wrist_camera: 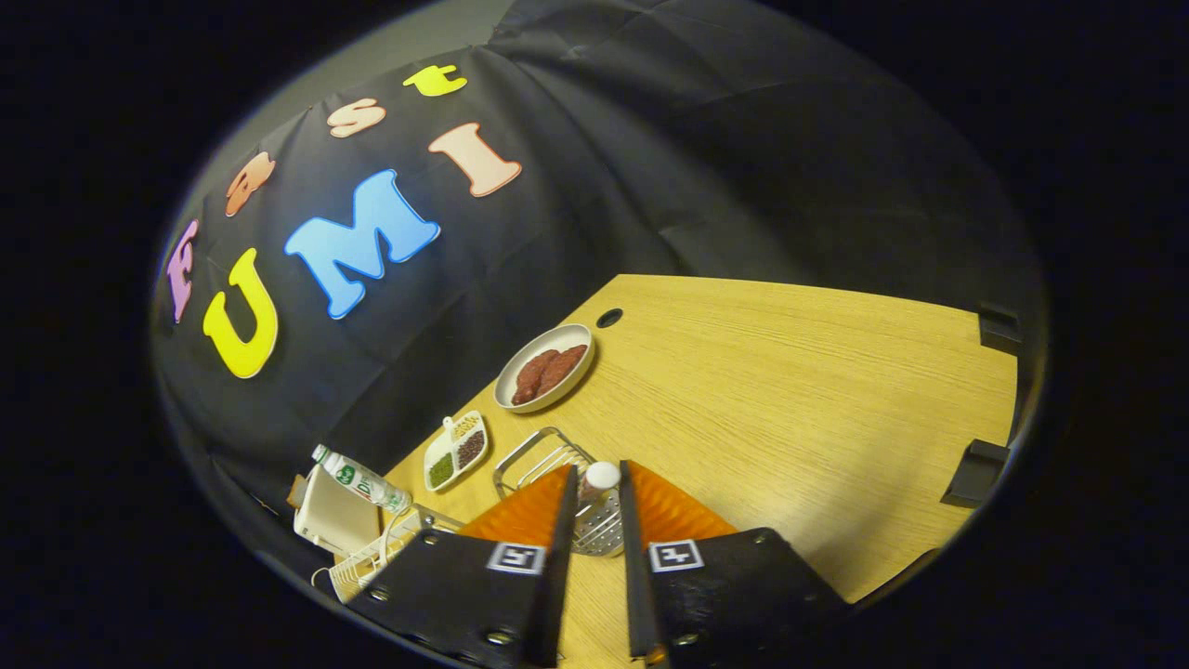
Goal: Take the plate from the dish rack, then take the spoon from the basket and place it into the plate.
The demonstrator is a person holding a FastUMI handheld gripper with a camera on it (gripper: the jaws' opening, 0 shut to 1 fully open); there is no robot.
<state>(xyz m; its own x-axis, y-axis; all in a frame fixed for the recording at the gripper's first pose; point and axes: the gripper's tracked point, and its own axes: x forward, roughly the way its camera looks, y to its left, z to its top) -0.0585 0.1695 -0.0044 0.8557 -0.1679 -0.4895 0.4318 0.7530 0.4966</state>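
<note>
Gripper point(594, 488) narrowly open — spoon point(600, 478) between fingers

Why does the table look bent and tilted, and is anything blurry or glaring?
Gripper view: the fisheye lens curves and tilts the table; light is even, with no harsh glare; the gripper nearly closed around a white spoon looks sharp; the dish rack near the picture's rim is squeezed and dimmer.

Only the bottle point(362, 480) bears print, too small to read.

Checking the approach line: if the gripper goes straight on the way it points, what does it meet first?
Probably the white spoon end standing in the wire basket, just ahead between the narrowly parted fingers of the gripper; depth is unclear.
</note>
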